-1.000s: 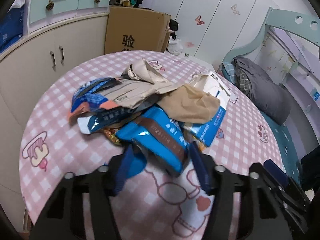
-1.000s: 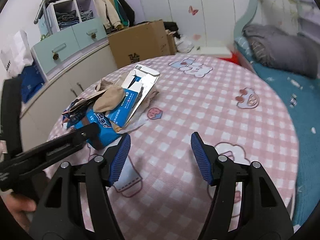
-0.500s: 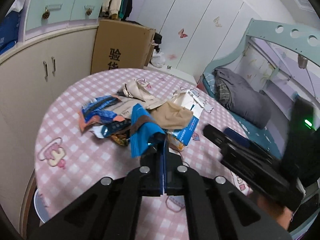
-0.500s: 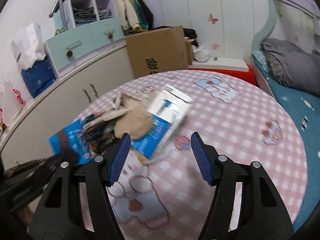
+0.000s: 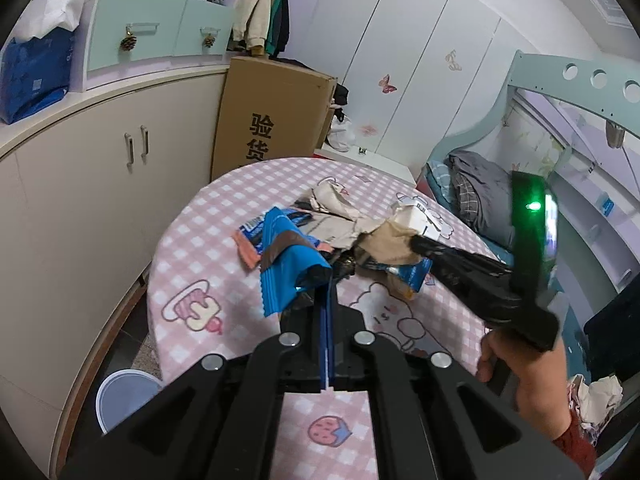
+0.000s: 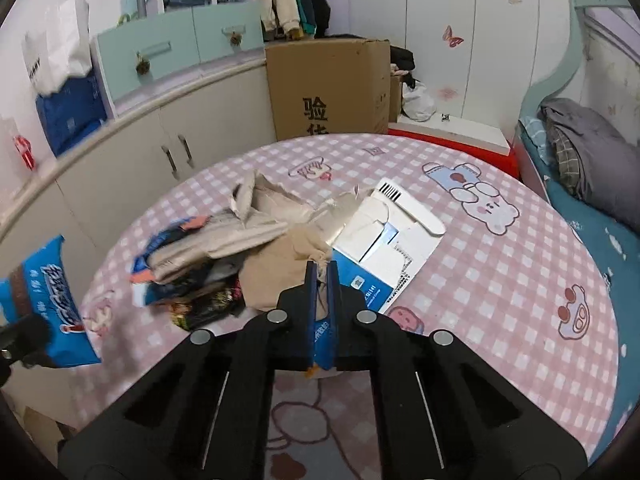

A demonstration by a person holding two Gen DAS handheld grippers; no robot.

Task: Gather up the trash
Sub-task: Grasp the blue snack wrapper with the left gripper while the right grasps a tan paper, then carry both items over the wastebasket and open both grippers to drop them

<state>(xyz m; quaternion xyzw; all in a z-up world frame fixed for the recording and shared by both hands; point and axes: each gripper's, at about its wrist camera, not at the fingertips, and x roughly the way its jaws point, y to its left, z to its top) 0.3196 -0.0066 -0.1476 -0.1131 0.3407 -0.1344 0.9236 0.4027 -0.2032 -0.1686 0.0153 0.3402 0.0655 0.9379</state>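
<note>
On the round pink-checked table (image 6: 500, 280) lies a heap of wrappers (image 6: 200, 264). My left gripper (image 5: 325, 276) is shut on a blue snack wrapper (image 5: 284, 264) with a brown band and holds it up off the table, left of the heap. The same blue wrapper (image 6: 44, 304) hangs at the left edge of the right wrist view. My right gripper (image 6: 321, 270) has its jaws closing tight on a tan crumpled paper (image 6: 276, 272) on top of the heap. The edge of a blue-and-white packet (image 6: 384, 256) also sits between its fingers. A hand (image 5: 520, 372) holds the right gripper (image 5: 416, 242).
A pale bucket (image 5: 124, 396) stands on the floor below the table's left edge. A cardboard box (image 5: 272, 120) and cream cabinets (image 5: 100, 184) are behind the table, and a bed (image 6: 580, 148) is on the right. Crumpled paper (image 5: 596, 396) lies on the floor at the right.
My left gripper shut on the blue wrapper and lifted it back off the heap. My right gripper moved left to the heap and went from wide open to shut on the tan paper.
</note>
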